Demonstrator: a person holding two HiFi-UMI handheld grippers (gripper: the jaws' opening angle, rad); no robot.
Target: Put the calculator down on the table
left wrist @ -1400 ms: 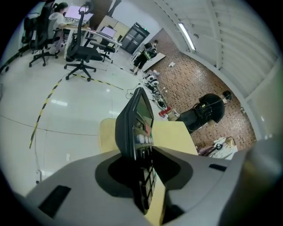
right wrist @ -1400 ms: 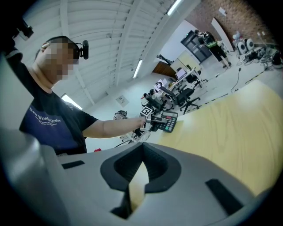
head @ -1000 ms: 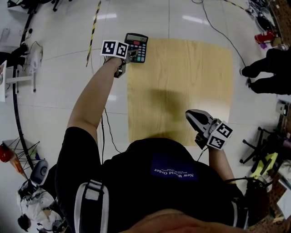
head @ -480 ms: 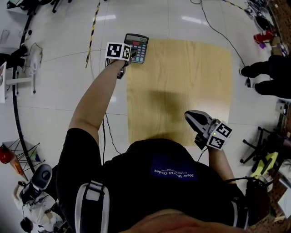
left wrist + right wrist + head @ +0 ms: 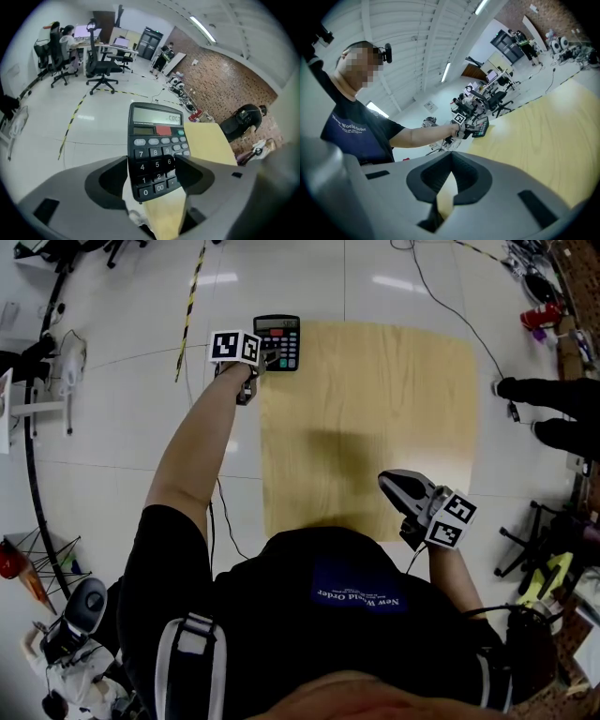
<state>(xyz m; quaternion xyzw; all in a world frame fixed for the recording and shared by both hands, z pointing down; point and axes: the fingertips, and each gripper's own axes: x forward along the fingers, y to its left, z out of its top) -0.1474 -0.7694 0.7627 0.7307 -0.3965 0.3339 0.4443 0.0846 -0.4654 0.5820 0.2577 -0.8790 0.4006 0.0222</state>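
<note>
1. Calculator (image 5: 278, 341): black, keys facing up, at the far-left corner of the wooden table (image 5: 375, 427). Part of it reaches past the table's left edge.
2. Left gripper (image 5: 264, 356): jaws wide, having just been opening. The calculator's near end stands between them, and the pads do not press on it.
3. Right gripper (image 5: 392, 482): jaws closed tip to tip with nothing between them. It is over the near-right part of the table, well apart from the calculator.

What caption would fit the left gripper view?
Left gripper, jaws just opening, straddles the calculator at the wooden table's corner.
</note>
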